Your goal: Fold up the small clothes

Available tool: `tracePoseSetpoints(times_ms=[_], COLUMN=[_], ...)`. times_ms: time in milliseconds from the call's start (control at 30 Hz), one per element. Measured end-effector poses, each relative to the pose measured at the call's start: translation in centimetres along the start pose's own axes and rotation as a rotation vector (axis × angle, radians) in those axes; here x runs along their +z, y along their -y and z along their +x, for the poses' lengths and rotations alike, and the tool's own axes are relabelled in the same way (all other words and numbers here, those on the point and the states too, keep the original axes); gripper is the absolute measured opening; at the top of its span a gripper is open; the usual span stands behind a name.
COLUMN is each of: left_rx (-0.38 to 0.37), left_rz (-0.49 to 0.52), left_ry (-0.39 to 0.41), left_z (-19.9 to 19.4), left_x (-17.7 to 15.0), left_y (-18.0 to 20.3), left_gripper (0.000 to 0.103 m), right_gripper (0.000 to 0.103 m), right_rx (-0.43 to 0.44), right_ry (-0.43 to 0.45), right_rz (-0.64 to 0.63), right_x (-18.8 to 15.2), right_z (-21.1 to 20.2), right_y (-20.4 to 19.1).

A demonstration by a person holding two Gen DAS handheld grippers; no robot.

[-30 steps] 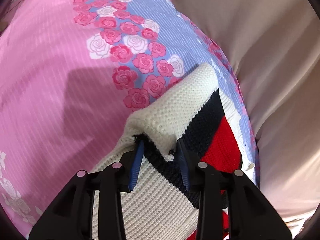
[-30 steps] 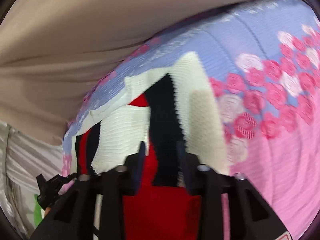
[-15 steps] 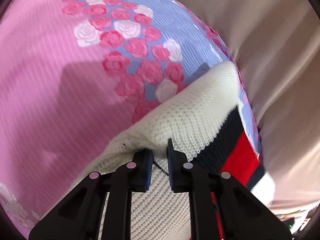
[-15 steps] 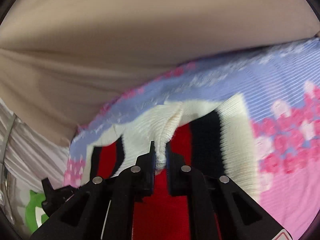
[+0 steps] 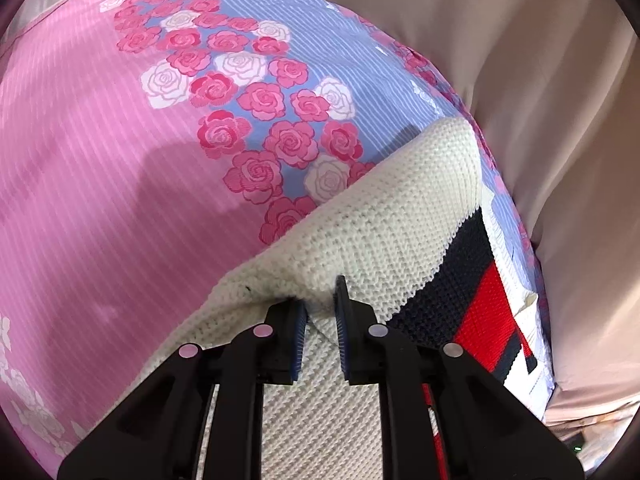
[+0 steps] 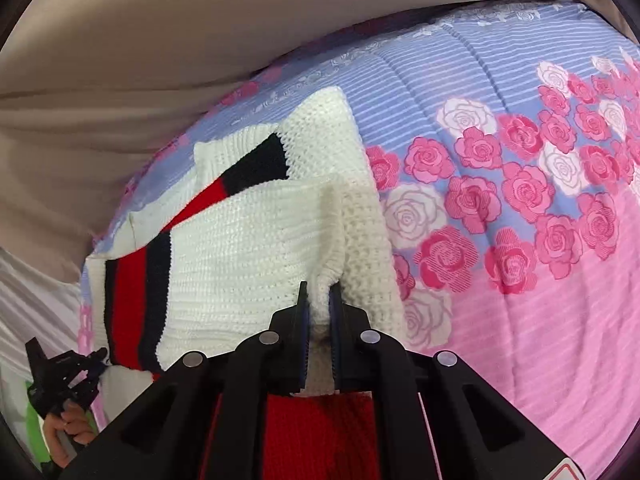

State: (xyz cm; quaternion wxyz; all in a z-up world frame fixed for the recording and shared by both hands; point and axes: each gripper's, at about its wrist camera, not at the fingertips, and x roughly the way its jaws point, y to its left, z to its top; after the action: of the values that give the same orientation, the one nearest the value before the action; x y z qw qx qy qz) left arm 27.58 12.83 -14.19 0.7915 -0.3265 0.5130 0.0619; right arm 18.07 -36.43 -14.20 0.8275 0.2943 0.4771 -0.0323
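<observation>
Both of your tongs are nearly closed on cloth. Your left gripper [image 5: 322, 304] pinches a raised cream fold of the cream knitted sweater with black and red stripes [image 5: 384, 228], its blue pads pressed into the knit. Your right gripper [image 6: 319, 300] clamps a bunched cream edge of that sweater, lifted over its red part. Beyond, the sweater lies on the pink and lilac rose-print quilt [image 6: 520, 208], which meets beige fabric [image 6: 160, 40] further back.

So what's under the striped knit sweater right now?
The sweater lies on a pink and lilac rose-print quilt, visible all around it. It is doubled over, so its lower layer and the quilt beneath are mostly hidden.
</observation>
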Motion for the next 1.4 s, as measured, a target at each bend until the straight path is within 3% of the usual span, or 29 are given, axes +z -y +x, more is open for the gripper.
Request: tracePoseSetpoints(times_ms=[67,167,233,267,367,433,567,667,733,767,800,967,1133,1200,1267,1300,1333,1367,1400], left_rx=[-0.01,-0.027,-0.031,-0.034,-0.062,-0.088,-0.12,-0.136,-0.143,-0.141,-0.134,-0.132,-0.103,-0.12,-0.122,-0.112,-0.103,-0.091,-0.084], left_rz=[0.0,-0.001,-0.001,-0.004,-0.035,-0.055,-0.046,-0.044,-0.044,-0.041,-0.033,-0.032,0.011,0.002,0.004,0.016,0.026,0.042,0.048], left_ry=[0.001,0.015,0.025,0.025,0.009,-0.005,-0.011,-0.003,0.004,0.01,0.018,0.021,0.022,0.018,0.023,0.029,0.033,0.038,0.039], left_z=[0.0,0.0,0.0,0.0,0.0,0.0,0.0,-0.1,-0.3,-0.4,-0.6,-0.3,-0.1,0.0,0.2,0.2,0.2,0.2,0.2], left_x=[0.0,-0.2,-0.3,-0.3,0.0,0.2,0.3,0.4,0.5,0.5,0.6,1.0,1.2,1.3,1.3,1.2,1.1,1.1,1.1], left_y=[-0.1,-0.4,-0.4,-0.4,-1.0,-1.5,-2.0,-2.3,-2.5,-2.6,-2.7,-3.0,-2.2,-2.4,-2.4,-2.2,-2.0,-1.8,-1.6], left_gripper=[0.014,0.014,0.014,0.014,0.014,0.014,0.013,0.011,0.011,0.011,0.01,0.01,0.011,0.011,0.011,0.011,0.011,0.011,0.011], right_gripper=[0.011,0.015,0.016,0.016,0.017,0.024,0.037,0.039,0.035,0.027,0.005,0.0,0.0,0.0,0.0,0.003,0.015,0.037,0.048], right_rx=[-0.022,-0.074,0.017,0.092,0.223,0.27,0.276,0.253,0.261,0.272,0.281,0.29,0.137,0.19,0.317,0.354,0.37,0.371,0.367], right_ry=[0.02,0.136,0.145,0.106,0.001,-0.084,-0.228,-0.27,-0.296,-0.31,-0.316,-0.223,-0.294,-0.257,-0.214,-0.193,-0.187,-0.209,-0.239], right_rz=[-0.011,-0.104,-0.156,-0.208,-0.415,-0.522,-0.719,-0.784,-0.799,-0.8,-0.806,-0.843,-0.863,-0.791,-0.666,-0.63,-0.616,-0.617,-0.624], right_x=[0.0,-0.1,0.9,1.6,2.2,1.9,1.0,0.8,1.1,1.0,0.9,2.4,1.7,2.3,3.7,4.1,4.2,4.2,4.0], right_z=[-1.7,-5.8,-6.7,-6.2,-2.3,1.2,9.2,12.8,13.9,14.8,15.5,16.2,21.2,19.8,16.6,15.3,14.4,14.0,14.2], right_y=[-0.7,-4.4,-6.9,-9.4,-17.6,-22.2,-30.8,-34.2,-34.9,-35.6,-36.4,-39.8,-40.3,-39.6,-37.7,-36.7,-35.9,-35.2,-34.8])
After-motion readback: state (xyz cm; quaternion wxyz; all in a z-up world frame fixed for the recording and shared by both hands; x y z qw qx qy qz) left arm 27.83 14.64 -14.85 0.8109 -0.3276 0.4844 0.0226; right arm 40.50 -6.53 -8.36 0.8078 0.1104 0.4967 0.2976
